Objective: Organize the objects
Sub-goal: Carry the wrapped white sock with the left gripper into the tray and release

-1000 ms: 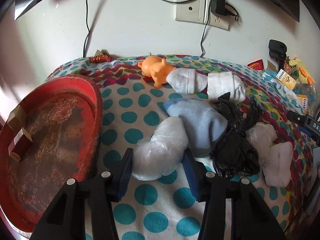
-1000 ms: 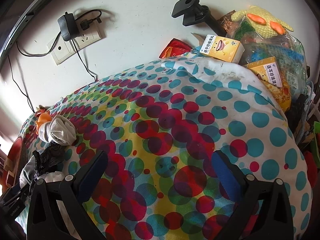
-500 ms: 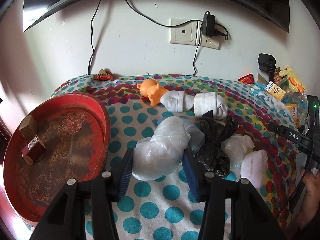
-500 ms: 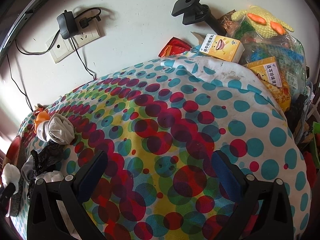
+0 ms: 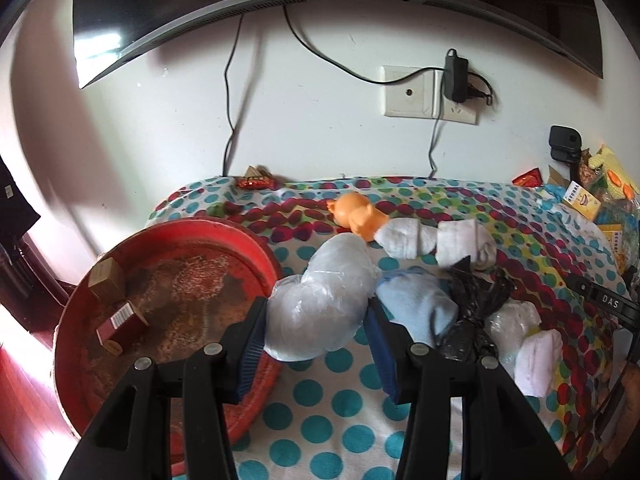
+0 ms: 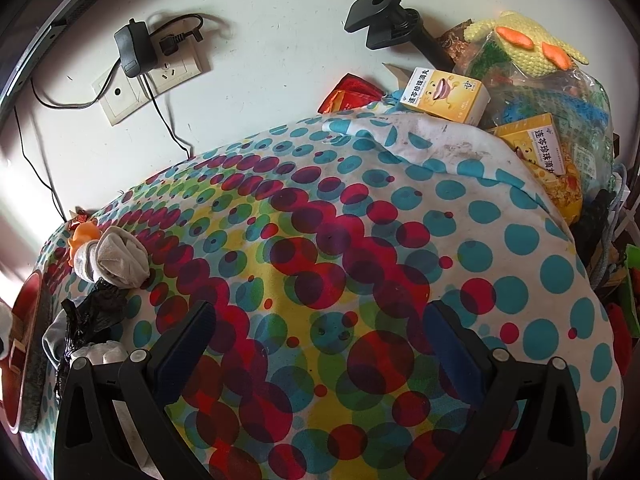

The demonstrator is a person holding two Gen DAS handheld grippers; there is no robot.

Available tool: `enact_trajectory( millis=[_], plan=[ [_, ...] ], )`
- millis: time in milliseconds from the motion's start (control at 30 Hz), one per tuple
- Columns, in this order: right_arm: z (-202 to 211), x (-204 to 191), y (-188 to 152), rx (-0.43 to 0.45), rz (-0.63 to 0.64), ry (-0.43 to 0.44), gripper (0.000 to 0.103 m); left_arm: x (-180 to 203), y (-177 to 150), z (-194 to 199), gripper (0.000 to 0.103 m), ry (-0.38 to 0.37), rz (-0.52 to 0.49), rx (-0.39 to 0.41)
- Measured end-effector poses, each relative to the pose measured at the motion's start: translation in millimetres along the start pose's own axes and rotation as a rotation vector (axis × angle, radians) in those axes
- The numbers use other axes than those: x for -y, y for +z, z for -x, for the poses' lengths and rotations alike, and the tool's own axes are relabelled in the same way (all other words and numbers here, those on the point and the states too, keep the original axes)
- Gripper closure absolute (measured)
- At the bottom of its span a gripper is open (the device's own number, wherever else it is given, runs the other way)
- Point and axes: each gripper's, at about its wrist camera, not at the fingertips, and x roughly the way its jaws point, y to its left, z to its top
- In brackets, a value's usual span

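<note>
Polka-dot cloth (image 5: 320, 404) covers the table w/ a red tray (image 5: 80, 360) at left of frame. Left hand-held gripper (image 5: 316, 320) pinches a clear plastic bag (image 5: 320, 304) at frame centre, beside the tray's rim. Right hand-held gripper (image 6: 316, 344) is spread wide, nothing btwn its fingers, over bare cloth.

Red tray (image 5: 248, 248), orange toy (image 5: 356, 216) (cloth (image 6: 520, 240) teal-dotted).

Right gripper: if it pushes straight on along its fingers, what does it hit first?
Likely just the polka-dot cloth. The right gripper is open and empty, angled down at bare fabric. The yellow box and rolled socks sit well off that line. Depth is uncertain.
</note>
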Motion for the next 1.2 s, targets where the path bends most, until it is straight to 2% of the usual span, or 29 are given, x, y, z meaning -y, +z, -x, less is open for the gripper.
enact_trajectory(
  millis=[200,400,700,900,1200],
  plan=[
    [-0.8,0.0,0.0,-0.004,0.002,-0.005,0.0,-24.0,-0.1,0.8,0.054,0.023,0.031,-0.008],
    [-0.7,-0.1,0.1,-0.006,0.005,-0.005,0.0,-66.6,-22.3,3.1,0.054,0.041,0.11,-0.03],
    [-0.9,-0.1,-0.2,-0.01,0.008,0.0,0.0,-164.8,-75.6,7.3,0.054,0.13,0.252,-0.083],
    [-0.9,-0.6,-1.2,-0.01,0.012,-0.005,0.0,-222.9,-92.2,9.0,0.054,0.211,0.316,-0.097],
    [-1.2,-1.8,-1.3,-0.01,0.007,-0.012,0.0,-252.6,-90.3,2.9,0.054,0.29,0.328,-0.1]
  ],
)
